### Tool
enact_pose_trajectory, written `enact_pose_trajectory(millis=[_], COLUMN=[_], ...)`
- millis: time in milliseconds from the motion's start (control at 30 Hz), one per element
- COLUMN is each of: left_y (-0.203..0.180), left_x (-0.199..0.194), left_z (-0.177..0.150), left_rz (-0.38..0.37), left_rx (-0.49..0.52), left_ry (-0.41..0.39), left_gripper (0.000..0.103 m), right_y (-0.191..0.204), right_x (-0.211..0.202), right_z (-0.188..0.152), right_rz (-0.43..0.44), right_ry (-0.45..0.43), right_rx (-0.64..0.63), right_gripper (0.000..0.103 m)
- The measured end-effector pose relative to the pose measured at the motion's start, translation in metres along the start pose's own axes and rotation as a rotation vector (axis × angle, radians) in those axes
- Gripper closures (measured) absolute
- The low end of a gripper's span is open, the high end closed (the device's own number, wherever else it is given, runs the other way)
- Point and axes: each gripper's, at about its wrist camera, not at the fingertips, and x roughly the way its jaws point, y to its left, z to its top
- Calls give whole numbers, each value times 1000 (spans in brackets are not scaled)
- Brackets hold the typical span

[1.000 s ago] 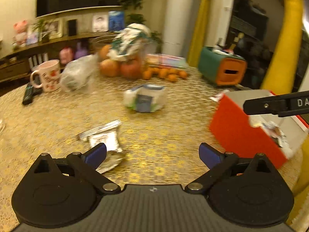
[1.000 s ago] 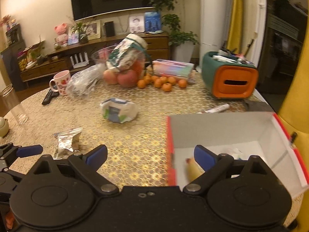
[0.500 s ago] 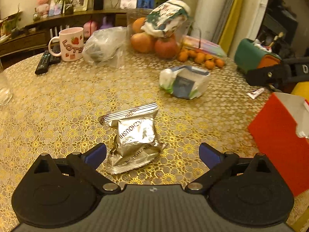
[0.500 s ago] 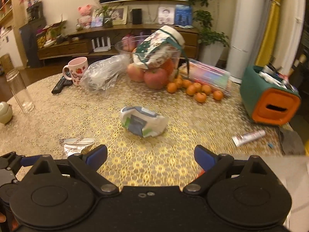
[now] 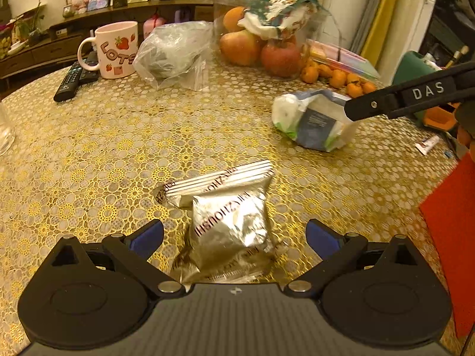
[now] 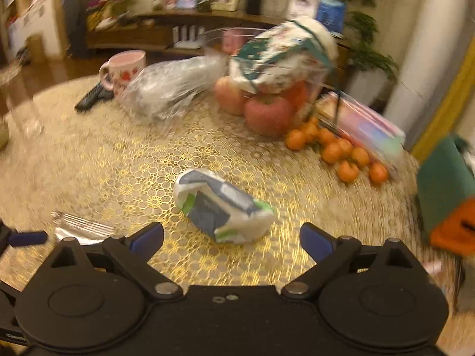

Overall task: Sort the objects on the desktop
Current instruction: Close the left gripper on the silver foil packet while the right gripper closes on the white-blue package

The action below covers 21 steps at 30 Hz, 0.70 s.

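Silver foil packet between the spread left tongs

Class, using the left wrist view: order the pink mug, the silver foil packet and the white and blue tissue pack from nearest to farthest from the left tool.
1. Silver foil packet: between the open left tool fingers.
2. White and blue tissue pack: mid-table, right.
3. Pink mug: far left edge.

The left gripper has closed in on the silver snack packet, which now lies between its spread fingers. The right gripper has swung away from the red box toward the tissue pack.
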Motion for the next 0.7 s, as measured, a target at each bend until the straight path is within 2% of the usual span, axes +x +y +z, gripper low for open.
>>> enact_pose_trajectory(millis=[200, 467, 567, 633, 700], left_y=[5, 4, 2, 1, 0], left_x=[20, 26, 25, 24, 22], left_z=[2, 4, 1, 0, -1], left_rz=[4, 31, 40, 46, 46], left_rx=[-23, -2, 13, 34, 48], left_ry=[48, 29, 17, 3, -11], left_gripper=[1, 1, 2, 5, 16], right_y=[1, 11, 12, 12, 13], right_x=[36, 74, 81, 83, 83], right_z=[17, 13, 11, 10, 9], right_rz=[30, 57, 61, 62, 55], right_ry=[26, 75, 79, 76, 70], right_rx=[-67, -163, -157, -153, -157], right_gripper=[4, 5, 11, 16, 20])
